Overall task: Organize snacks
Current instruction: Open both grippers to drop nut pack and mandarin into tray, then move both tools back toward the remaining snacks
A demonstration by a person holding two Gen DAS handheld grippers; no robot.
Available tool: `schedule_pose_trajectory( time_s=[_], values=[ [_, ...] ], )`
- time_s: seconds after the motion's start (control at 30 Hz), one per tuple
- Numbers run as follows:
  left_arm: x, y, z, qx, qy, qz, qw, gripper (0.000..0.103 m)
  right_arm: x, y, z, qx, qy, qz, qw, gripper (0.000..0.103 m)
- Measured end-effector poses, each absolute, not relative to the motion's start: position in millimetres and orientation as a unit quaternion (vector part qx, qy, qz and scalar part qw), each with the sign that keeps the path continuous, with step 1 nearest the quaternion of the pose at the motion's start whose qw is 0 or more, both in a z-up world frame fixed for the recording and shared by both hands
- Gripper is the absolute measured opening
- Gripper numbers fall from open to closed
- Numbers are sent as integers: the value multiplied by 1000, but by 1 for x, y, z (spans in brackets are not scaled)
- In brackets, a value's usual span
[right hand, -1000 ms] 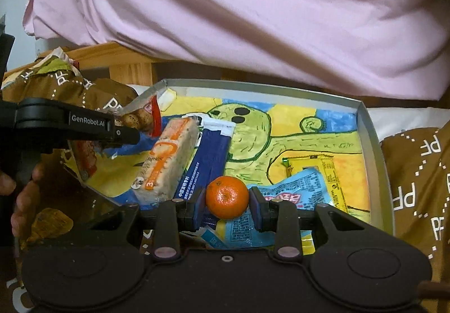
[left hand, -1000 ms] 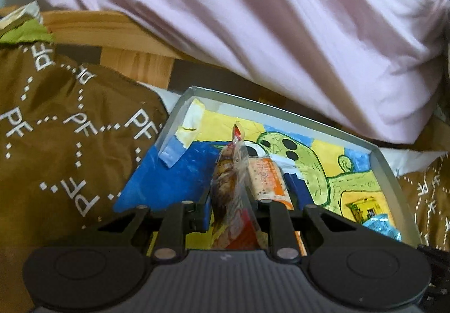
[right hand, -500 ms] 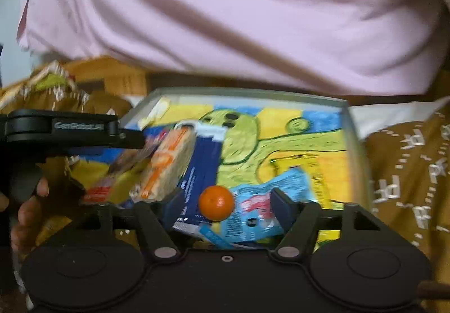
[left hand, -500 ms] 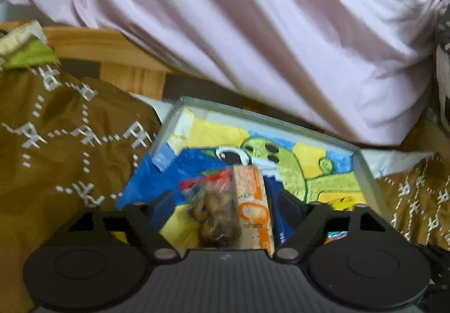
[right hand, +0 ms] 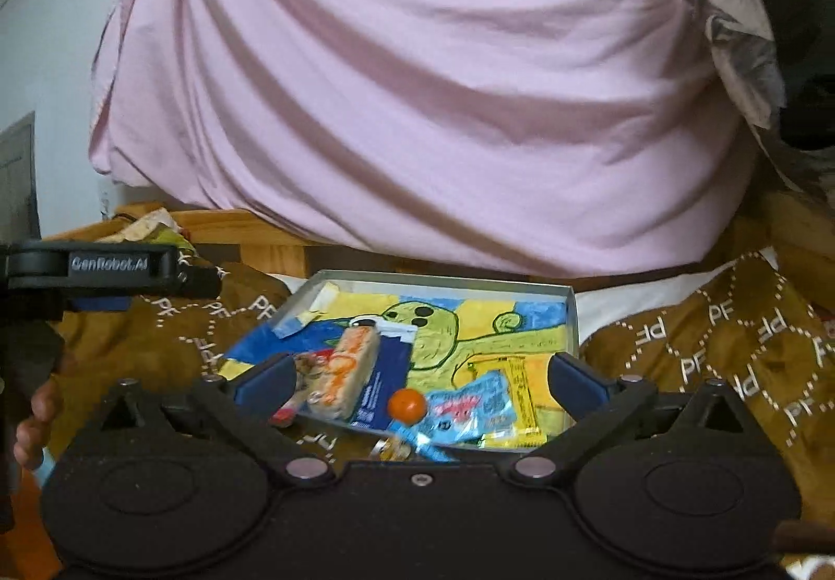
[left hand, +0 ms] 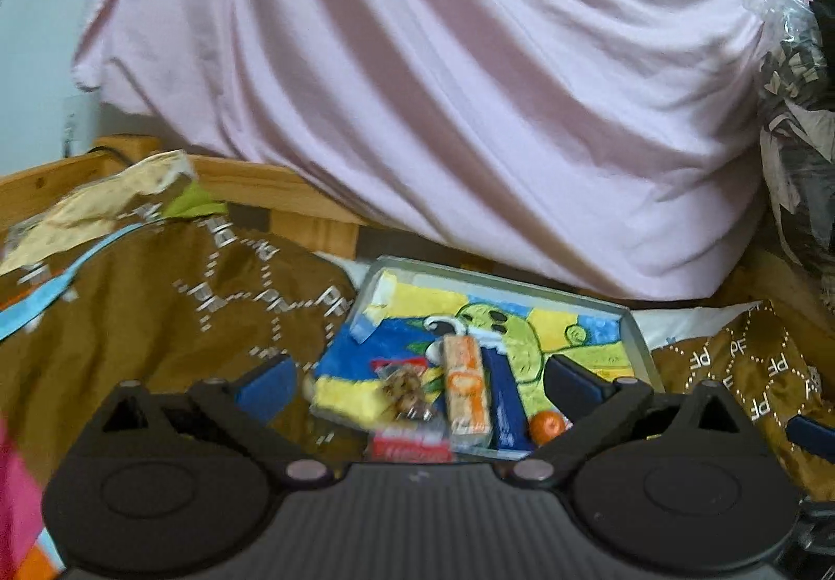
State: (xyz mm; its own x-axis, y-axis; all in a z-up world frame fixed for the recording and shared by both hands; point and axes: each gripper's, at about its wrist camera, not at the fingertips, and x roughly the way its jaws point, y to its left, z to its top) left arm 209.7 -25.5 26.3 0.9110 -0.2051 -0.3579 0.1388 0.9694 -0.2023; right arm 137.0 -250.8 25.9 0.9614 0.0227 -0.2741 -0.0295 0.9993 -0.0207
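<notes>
The left gripper (left hand: 417,384) has its fingers spread wide with nothing between them, and the right gripper (right hand: 417,379) is spread the same way, also empty. Both hang over the near edge of a shallow grey tray (left hand: 634,340) (right hand: 571,319) lying on brown patterned cloth (left hand: 156,319) (right hand: 704,345).

Only the left wrist view shows the nut packet (left hand: 404,395) clearly, at the tray's near left beside the orange-printed bar (left hand: 464,387) (right hand: 344,371). Only the right wrist view shows the light blue sachet (right hand: 469,410) and the yellow packet (right hand: 516,395) at the near right, and the left gripper's arm at the left edge.

From left to right in the tray lie the bar, the dark blue pack (left hand: 503,397) (right hand: 386,382) touching it, and the small orange (left hand: 548,426) (right hand: 407,405). The bar's long axis runs from the near edge toward the far wall, tilted slightly right in the right wrist view.
</notes>
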Motion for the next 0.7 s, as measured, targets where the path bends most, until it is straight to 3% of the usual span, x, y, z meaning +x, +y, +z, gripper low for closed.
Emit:
schedule_pose_trajectory(
  time_s=[0.4,0.7],
  values=[
    [133,1,1,-74,279,-11,957,103,78,-224,14,3,187,24,982,102],
    [97,11,-4,-68,287,16,955,103,55,-213,7,6,207,34,978,102]
  ],
)
